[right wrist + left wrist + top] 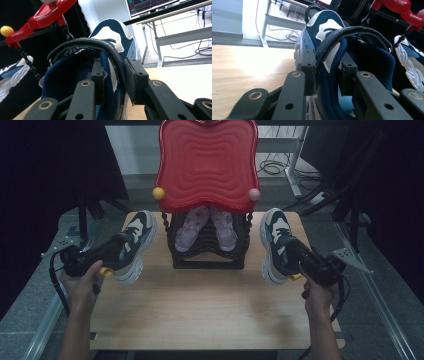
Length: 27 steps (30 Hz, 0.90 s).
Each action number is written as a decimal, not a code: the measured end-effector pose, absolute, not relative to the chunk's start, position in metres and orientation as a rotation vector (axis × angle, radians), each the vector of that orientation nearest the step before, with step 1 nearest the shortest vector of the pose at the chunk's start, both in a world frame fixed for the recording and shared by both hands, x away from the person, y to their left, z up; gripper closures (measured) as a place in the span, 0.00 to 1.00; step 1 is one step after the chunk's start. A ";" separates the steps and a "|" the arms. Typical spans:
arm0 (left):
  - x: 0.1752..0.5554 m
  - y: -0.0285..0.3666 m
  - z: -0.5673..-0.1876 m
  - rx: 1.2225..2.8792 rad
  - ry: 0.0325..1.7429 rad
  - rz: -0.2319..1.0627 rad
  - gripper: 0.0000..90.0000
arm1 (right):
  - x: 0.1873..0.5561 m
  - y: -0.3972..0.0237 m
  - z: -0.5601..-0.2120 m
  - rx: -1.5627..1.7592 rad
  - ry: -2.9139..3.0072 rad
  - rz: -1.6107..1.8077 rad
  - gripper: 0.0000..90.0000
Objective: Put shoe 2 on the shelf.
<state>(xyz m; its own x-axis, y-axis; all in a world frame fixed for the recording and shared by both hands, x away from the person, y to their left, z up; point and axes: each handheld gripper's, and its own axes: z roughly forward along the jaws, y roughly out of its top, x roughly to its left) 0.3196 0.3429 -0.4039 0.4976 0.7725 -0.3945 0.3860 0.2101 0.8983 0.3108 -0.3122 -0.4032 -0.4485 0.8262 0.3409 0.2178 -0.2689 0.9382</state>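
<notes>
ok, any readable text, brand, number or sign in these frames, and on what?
None can be read.
Left sneaker: small mark on the side of its sole in the left gripper view, too blurred to read.
Right sneaker: faint mark on its side in the right gripper view, too blurred.
Monitor: lines on its screen, too small to read.
Red tray: no lettering.

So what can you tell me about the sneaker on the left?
The left sneaker is navy mesh with white and grey panels, a dark strap across the top and a chunky white sole. It sits toe away from the person, beside the black rack, apparently lifted off the wooden table. The left gripper is clamped on its collar wall, one jaw inside the opening and one outside.
</notes>
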 end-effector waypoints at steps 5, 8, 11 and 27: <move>0.325 0.343 -0.402 1.378 1.105 0.359 0.80 | 0.317 -0.314 -0.397 1.294 1.493 1.762 0.78; 0.327 0.344 -0.398 1.377 1.107 0.372 0.80 | 0.319 -0.315 -0.392 1.296 1.495 1.753 0.78; 0.328 0.344 -0.391 1.376 1.098 0.392 0.80 | 0.322 -0.315 -0.387 1.291 1.494 1.743 0.78; 0.342 0.344 -0.369 1.336 1.091 0.409 0.80 | 0.337 -0.314 -0.358 1.267 1.500 1.734 0.78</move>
